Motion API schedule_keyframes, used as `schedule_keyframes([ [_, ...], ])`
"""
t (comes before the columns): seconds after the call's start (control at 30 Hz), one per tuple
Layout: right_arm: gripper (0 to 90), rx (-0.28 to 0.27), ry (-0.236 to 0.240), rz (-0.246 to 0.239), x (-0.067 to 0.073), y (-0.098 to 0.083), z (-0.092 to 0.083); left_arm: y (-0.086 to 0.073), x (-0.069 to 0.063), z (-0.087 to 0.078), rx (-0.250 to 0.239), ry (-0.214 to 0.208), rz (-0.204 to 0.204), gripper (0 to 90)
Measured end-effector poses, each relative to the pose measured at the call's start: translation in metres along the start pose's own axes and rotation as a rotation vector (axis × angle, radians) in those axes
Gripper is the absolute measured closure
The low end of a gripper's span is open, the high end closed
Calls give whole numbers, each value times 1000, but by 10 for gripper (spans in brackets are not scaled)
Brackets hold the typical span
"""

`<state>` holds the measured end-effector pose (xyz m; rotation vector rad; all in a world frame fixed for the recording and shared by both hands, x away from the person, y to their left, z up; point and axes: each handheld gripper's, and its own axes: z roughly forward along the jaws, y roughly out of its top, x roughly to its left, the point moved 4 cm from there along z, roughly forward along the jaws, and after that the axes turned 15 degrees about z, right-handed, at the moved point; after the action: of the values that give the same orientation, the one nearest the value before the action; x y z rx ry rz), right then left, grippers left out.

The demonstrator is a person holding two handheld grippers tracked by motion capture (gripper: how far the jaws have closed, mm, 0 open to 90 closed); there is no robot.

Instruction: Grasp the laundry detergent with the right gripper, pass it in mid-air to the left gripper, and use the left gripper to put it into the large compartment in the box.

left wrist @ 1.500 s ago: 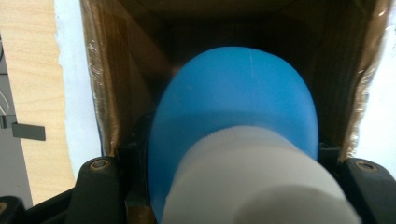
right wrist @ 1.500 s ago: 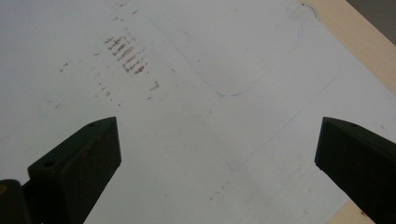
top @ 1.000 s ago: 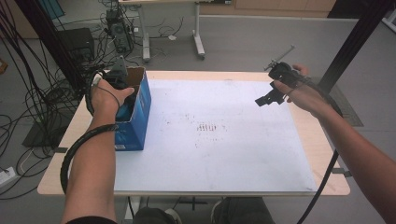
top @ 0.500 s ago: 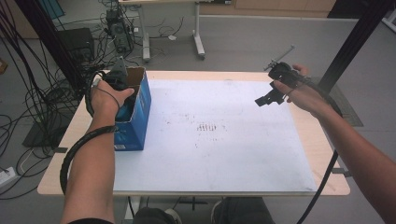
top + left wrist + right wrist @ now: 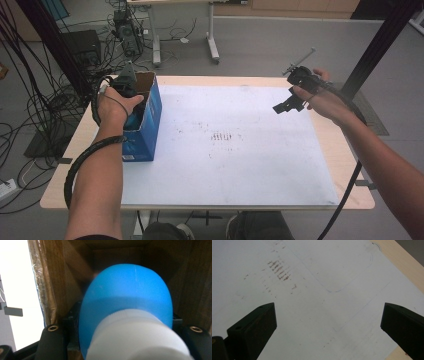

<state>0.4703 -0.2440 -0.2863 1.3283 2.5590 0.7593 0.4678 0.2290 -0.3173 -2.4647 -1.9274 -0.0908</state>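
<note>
I see smooth blue plastic bottle, matt white cap; brown cardboard box, glossy blue outside; matt white paper sheet, smudged; pale wood table.

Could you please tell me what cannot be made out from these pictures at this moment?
- Left gripper, high view: its fingers are hidden inside the open blue cardboard box.
- Blue plastic bottle with white cap, left gripper view: cap blurred and cut off by the bottom edge; its label is unreadable.
- Box bottom: hidden by the bottle.
- Brown marks on the white table mat: too faint to read.
</note>
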Motion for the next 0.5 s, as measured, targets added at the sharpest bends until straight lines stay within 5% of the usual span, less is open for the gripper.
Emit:
schedule_keyframes([
  [0.5,3,-1,-5,1,0,-1,-2,-1,-1,0,-7,5,3,367],
])
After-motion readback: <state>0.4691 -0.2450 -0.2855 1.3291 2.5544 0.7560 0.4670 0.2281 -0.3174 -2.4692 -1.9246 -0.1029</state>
